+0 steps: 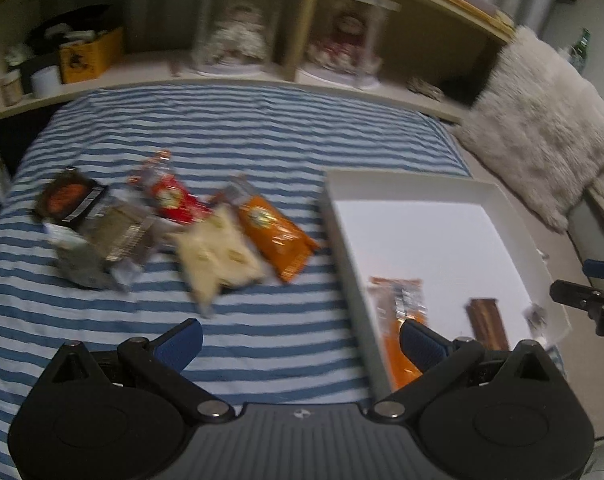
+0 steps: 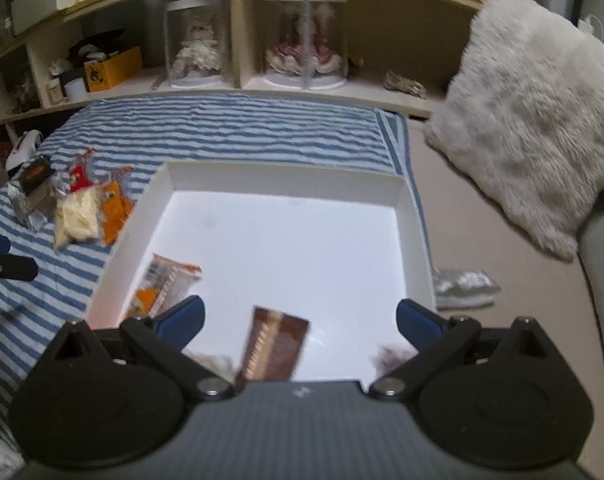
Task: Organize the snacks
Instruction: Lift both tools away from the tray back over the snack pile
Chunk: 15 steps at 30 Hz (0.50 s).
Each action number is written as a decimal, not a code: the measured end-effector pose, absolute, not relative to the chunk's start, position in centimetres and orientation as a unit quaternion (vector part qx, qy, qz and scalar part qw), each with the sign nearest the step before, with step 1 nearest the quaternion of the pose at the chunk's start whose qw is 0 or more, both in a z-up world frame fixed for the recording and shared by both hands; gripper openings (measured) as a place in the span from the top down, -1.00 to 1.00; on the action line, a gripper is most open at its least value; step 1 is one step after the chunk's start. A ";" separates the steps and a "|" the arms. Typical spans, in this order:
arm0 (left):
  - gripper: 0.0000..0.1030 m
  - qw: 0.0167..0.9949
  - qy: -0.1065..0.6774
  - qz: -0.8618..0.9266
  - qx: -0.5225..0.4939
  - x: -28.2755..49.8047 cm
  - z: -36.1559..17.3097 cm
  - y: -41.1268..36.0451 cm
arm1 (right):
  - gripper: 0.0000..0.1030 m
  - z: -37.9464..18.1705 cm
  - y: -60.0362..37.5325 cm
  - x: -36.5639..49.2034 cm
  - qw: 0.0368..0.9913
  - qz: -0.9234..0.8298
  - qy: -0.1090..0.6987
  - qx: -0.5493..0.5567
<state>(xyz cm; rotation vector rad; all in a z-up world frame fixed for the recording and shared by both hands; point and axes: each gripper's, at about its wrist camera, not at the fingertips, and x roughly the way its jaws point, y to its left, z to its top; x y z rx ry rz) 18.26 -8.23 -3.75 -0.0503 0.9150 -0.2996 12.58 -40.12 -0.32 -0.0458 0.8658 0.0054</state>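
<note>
- Hovering over the striped sheet [image 1: 229,128], left tool [image 1: 299,344] has its jaws spread wide, nothing between them.
- Right tool [image 2: 299,326] also spread wide and empty, sitting above the near edge of the white box [image 2: 285,172].
- White box lies on the bed, partly on the striped sheet, partly on the plain beige cover [image 2: 482,240] to the right.
- Inside the box, near side: an orange packet [image 2: 165,284] by the left wall, a brown bar [image 2: 273,344] near the middle, both lying flat and apart from each other.
- Small dark scrap [image 2: 390,354] at the box's near right corner; too blurred to say what it is.
- Rest of the box floor is bare white.
- Loose snack pile on the sheet left of the box: orange packet [image 1: 275,232] closest to the box wall, pale cream packet [image 1: 217,256] just beside it, red packet [image 1: 173,196] behind those, silver packet [image 1: 113,240] and a dark packet [image 1: 67,198] furthest left.
- Pile items overlap or touch; motion blur hides the exact edges.
- Silver wrapper [image 2: 462,286] on the beige cover just outside the box's right wall.
- Shelf [image 2: 237,84] runs behind the bed with two clear display cases [image 2: 197,40] and a yellow box [image 2: 111,68].
- Fluffy white cushion [image 2: 534,112] at the right.
</note>
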 end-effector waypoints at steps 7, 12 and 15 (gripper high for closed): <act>-1.00 0.894 0.433 -0.106 -0.045 19.3 -3.6 -3.3 | -0.99 0.1 -36.5 15.0 0.912 0.033 0.408 -0.014; -1.00 0.899 0.427 -0.082 -0.057 20.0 -3.9 0.1 | -0.99 -0.2 -32.6 17.0 0.912 0.058 0.405 -0.013; -1.00 0.902 0.420 -0.073 -0.068 20.4 -4.3 2.3 | -0.99 -0.4 -30.1 18.0 0.911 0.076 0.405 -0.014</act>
